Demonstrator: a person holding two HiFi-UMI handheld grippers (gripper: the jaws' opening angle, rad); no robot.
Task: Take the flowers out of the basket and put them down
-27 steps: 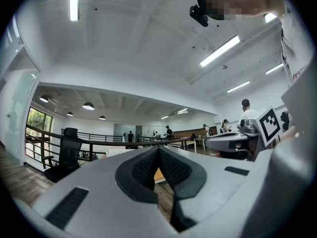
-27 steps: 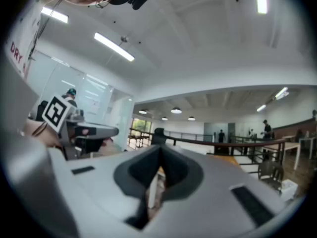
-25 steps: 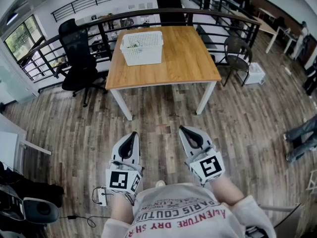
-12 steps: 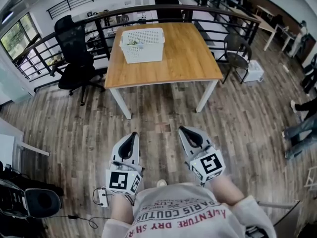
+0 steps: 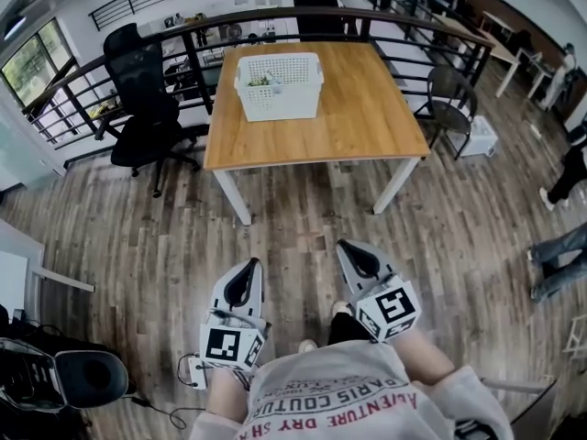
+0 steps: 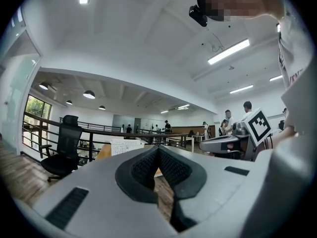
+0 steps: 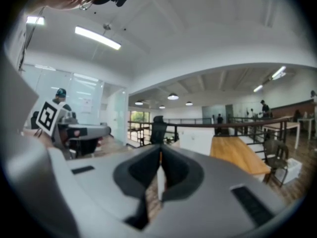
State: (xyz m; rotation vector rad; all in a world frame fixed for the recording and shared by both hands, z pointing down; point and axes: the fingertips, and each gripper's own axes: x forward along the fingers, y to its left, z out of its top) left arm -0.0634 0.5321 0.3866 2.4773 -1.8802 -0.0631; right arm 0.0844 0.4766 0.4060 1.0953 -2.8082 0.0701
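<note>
Currently the left hand-held gripper point(image 5: 246, 268) and right hand-held gripper point(image 5: 348, 247) are clenched, empty, bottom centre; basket point(image 5: 280, 90) on surface point(image 5: 367, 117), upper centre.

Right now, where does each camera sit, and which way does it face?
Head view: on the person's head, facing steeply down at table and basket; shows left claw, right claw, shirt.
Left gripper view: on the left claw, facing along its shut jaws toward the table; shirt at right.
Right gripper view: on the right claw, facing the table along shut jaws.
Shared: both claw views show the black chair and the other claw.
</note>
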